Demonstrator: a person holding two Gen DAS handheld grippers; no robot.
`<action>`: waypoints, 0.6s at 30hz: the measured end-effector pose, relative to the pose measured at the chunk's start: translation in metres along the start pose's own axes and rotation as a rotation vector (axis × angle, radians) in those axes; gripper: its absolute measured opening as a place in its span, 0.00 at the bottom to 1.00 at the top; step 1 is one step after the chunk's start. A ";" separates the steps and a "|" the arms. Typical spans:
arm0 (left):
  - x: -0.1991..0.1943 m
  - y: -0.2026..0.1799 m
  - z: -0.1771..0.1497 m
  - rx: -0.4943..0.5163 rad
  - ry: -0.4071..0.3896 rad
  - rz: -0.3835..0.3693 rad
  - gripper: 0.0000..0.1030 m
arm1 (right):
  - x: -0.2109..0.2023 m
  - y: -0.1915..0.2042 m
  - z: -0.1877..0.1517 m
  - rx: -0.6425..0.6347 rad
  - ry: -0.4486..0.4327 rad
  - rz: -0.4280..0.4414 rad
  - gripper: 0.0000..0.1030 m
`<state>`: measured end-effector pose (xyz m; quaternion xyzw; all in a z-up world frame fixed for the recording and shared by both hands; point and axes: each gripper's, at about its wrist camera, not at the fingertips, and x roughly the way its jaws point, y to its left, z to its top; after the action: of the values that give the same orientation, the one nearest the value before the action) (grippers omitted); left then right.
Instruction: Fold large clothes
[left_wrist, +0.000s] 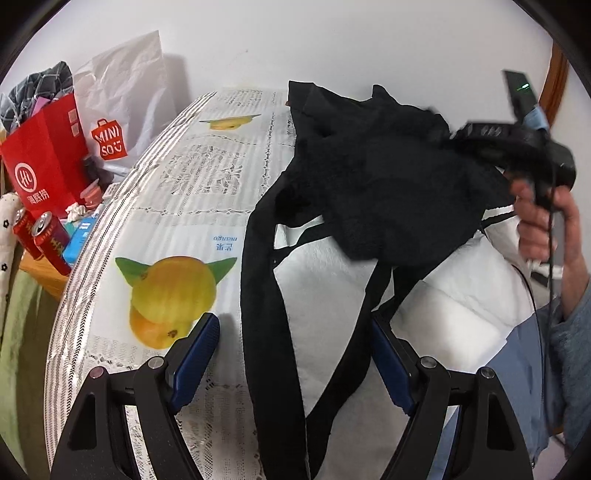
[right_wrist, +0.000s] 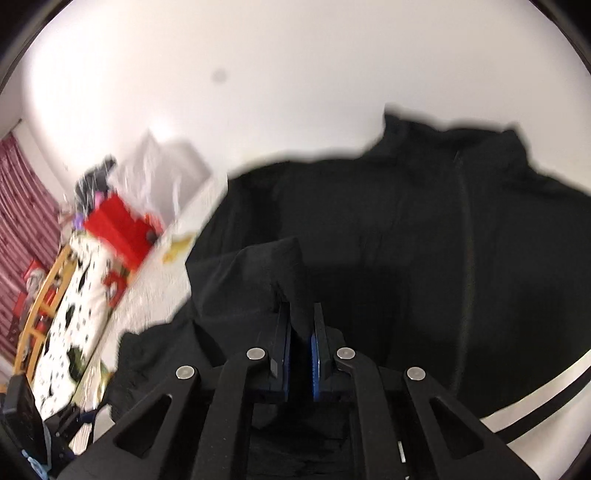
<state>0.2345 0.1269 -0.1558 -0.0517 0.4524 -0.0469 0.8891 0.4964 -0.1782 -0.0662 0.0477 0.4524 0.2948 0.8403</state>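
A large black garment (left_wrist: 376, 177) hangs in the air over the table, its lower edges and a long strap-like part trailing down between my left fingers. My left gripper (left_wrist: 295, 332) is open and holds nothing; the black cloth passes between its blue pads without being pinched. My right gripper (right_wrist: 301, 317) is shut on a fold of the black garment (right_wrist: 406, 240) and lifts it. In the left wrist view the right gripper (left_wrist: 461, 133) shows at the upper right, held by a hand (left_wrist: 543, 221). White cloth (left_wrist: 424, 314) lies under the garment.
The table (left_wrist: 177, 221) has a lace cloth with mango prints. Left of it stand red paper bags (left_wrist: 44, 166), a white Miniso bag (left_wrist: 122, 103), red cans (left_wrist: 48, 236) and small clutter. A white wall is behind. A spotted white cloth (right_wrist: 74, 314) hangs on a wooden chair.
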 end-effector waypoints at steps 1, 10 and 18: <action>0.000 -0.001 -0.001 0.007 0.005 0.014 0.77 | -0.011 -0.004 0.004 0.004 -0.053 -0.016 0.07; -0.005 0.003 0.002 -0.008 0.029 0.013 0.77 | -0.026 -0.059 0.017 0.139 -0.092 -0.333 0.13; -0.020 0.007 0.013 -0.018 -0.039 0.022 0.77 | -0.037 -0.005 -0.005 -0.068 -0.066 -0.307 0.60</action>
<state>0.2340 0.1372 -0.1330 -0.0557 0.4357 -0.0322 0.8978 0.4794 -0.2033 -0.0445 -0.0408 0.4161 0.1763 0.8911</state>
